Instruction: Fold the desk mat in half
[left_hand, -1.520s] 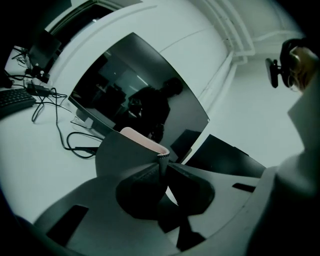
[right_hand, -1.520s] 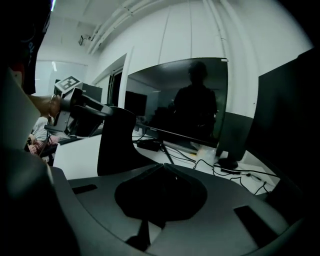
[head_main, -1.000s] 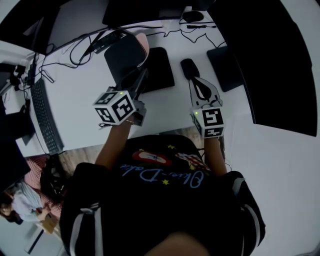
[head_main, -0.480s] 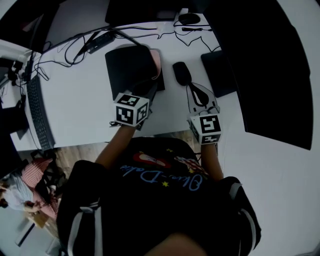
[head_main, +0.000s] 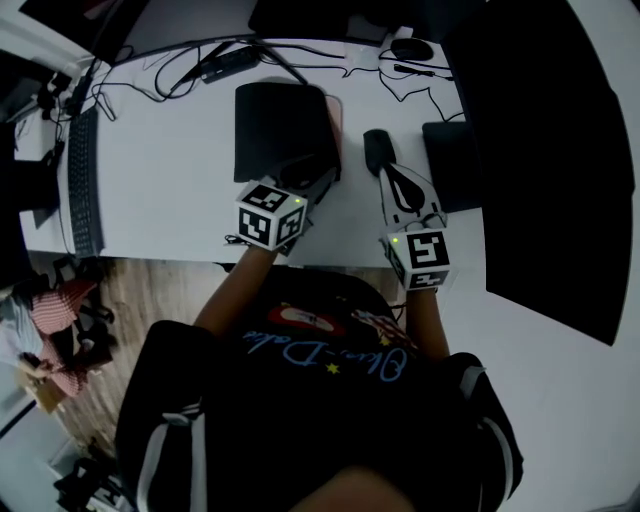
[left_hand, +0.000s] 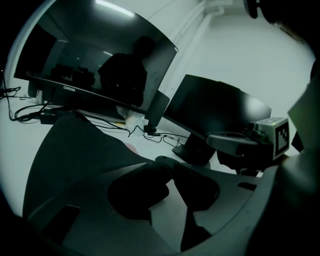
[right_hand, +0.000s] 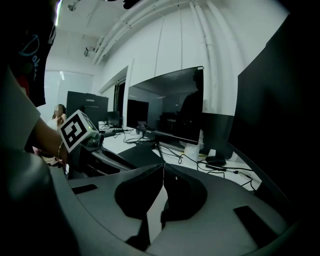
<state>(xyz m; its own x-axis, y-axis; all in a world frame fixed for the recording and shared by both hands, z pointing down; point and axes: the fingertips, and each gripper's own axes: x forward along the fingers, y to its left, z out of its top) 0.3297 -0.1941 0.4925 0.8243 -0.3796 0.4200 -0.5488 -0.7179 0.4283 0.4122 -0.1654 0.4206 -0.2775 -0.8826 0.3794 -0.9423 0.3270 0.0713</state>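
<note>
A keyboard (head_main: 82, 180) lies at the left edge of the white bench (head_main: 170, 170), with cables running along the far side.

Right of it, near the middle of the bench, the black mat (head_main: 278, 125) lies flat and looks doubled over. A thin pink strip (head_main: 335, 118) shows along its right edge.

The left hand-held gripper (head_main: 322, 182) rests at the mat's near right corner, its marker cube (head_main: 270, 215) toward the person. In the left gripper view, its jaws have just been opening and stand slightly spread (left_hand: 171, 167). White bench shows in the gap and no mat is seen between the pads. The mat's dark surface (left_hand: 75, 150) spreads to the left of the left jaw, and a wide monitor (left_hand: 95, 70) stands beyond it.

A dark mouse (head_main: 377, 150) sits just right of the mat.

The right hand-held gripper (head_main: 390, 172) points toward the mouse's near end; whether it touches cannot be told. The right gripper view shows its jaws pressed together (right_hand: 163, 172) with nothing between them, and the left gripper's cube (right_hand: 77, 130) off to the left.

Farther right, a dark pad (head_main: 450, 165) lies near the bench's right edge.
</note>
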